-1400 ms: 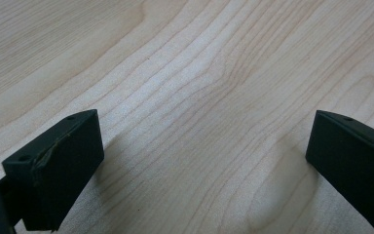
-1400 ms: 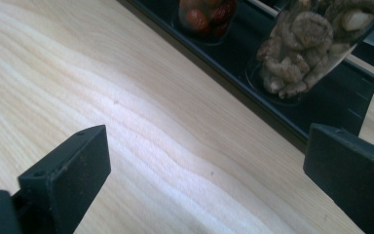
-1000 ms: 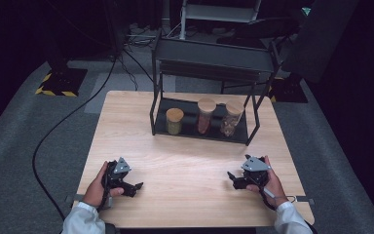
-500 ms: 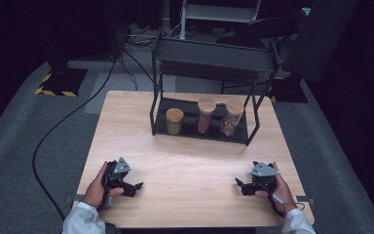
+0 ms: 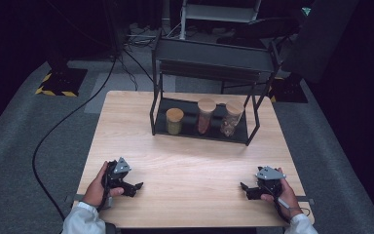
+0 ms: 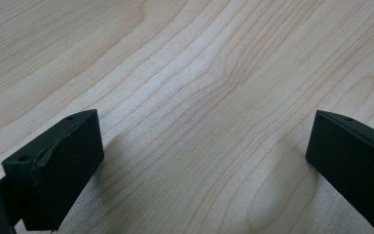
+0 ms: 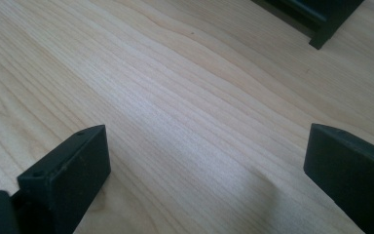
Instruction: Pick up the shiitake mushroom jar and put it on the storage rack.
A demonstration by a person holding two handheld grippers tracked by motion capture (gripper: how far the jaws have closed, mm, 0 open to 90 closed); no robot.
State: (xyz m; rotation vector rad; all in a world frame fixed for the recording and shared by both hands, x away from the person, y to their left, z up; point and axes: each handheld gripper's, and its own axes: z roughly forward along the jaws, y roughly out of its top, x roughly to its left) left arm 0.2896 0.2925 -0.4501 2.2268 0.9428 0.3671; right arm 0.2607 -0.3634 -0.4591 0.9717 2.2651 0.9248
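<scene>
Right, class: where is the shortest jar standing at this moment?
In the high view, the shortest jar stands at the left end of the black rack's lower shelf, beside the taller middle jar.

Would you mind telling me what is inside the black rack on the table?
The black rack holds three cork-lidded jars on its bottom shelf: short jar, middle jar, right jar. Their contents are too small to identify.

Light wood table (image 5: 190,161); black two-tier rack (image 5: 209,92) at far edge, holding three jars.
</scene>
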